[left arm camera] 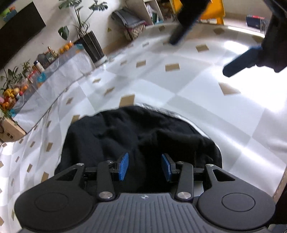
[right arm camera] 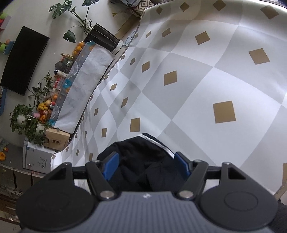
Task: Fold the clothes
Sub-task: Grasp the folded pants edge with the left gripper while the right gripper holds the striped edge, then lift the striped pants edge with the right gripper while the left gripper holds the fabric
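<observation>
A black garment point(left arm camera: 136, 136) lies bunched on the checked tablecloth point(left arm camera: 197, 111), with a white stripe along its far edge point(right arm camera: 154, 140). My left gripper point(left arm camera: 145, 167) hovers over its near part. The blue pads point(left arm camera: 123, 166) stand apart, with cloth showing in the gap and neither pad pressing on it. My right gripper point(right arm camera: 146, 164) is open wider above the same garment point(right arm camera: 143, 161); its pads point(right arm camera: 110, 164) straddle the dark folds without closing on them. In the left wrist view the right gripper point(left arm camera: 199, 57) appears blurred at the top right, above the table.
A cloth-covered side bench point(right arm camera: 86, 75) at the left carries fruit, bottles and small plants. A tall potted plant point(right arm camera: 105, 40), a dark screen point(right arm camera: 23, 61) and cardboard boxes point(right arm camera: 55, 139) stand beyond the table's left edge. Shelves point(left arm camera: 147, 12) line the far wall.
</observation>
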Demonstrator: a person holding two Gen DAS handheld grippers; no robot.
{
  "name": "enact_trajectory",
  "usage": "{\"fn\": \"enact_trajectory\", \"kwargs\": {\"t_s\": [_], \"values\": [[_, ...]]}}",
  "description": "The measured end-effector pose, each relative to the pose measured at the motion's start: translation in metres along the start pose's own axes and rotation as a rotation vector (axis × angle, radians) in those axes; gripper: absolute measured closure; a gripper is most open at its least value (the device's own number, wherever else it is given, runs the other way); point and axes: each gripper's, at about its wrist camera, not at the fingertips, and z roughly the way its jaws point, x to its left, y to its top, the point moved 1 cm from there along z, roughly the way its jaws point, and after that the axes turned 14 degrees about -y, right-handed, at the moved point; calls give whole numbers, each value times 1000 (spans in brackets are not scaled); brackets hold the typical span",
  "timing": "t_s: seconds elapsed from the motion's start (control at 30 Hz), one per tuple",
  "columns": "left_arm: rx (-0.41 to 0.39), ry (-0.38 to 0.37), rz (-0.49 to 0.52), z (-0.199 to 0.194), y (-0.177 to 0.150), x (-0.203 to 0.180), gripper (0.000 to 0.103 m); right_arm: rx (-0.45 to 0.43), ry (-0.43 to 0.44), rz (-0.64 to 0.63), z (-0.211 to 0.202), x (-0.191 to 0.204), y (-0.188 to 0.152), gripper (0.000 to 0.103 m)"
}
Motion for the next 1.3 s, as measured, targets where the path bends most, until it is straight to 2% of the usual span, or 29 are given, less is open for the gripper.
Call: {"fn": "enact_trajectory", "kwargs": {"t_s": [0.13,0.33,0.53,0.67,0.7,0.73,0.77,0.83,0.9,0.93,1.0,1.1,1.3], "values": [[6,-7,-10,7,6,8,49,9,6,-11,2,4,-1,37],[34,-79,-31,21,7,11,48,18,2,-14,5,6,-2,37],[60,-145,-104,38,13,21,47,5,-3,-23,4,9,-2,37],[129,-180,-147,59,13,19,25,3,-17,-32,6,11,-3,36],[128,-175,-160,62,12,18,18,6,-18,-28,6,11,-3,36],[120,-172,-181,63,11,19,16,7,-21,-25,6,10,-3,36],[123,-175,-208,64,10,21,17,3,-25,-24,7,10,-2,36],[118,-220,-284,63,7,27,30,-3,-35,-21,7,9,-1,36],[107,-255,-341,60,4,31,57,-5,-38,-13,7,8,-1,36],[109,-254,-339,58,4,30,63,-6,-39,-10,8,8,-1,36],[120,-261,-338,55,4,28,87,-7,-42,-11,8,7,-1,36],[135,-255,-370,52,3,28,95,-9,-45,-8,9,7,-1,36],[141,-212,-479,33,-7,34,98,-7,-63,-10,12,5,0,35]]}}
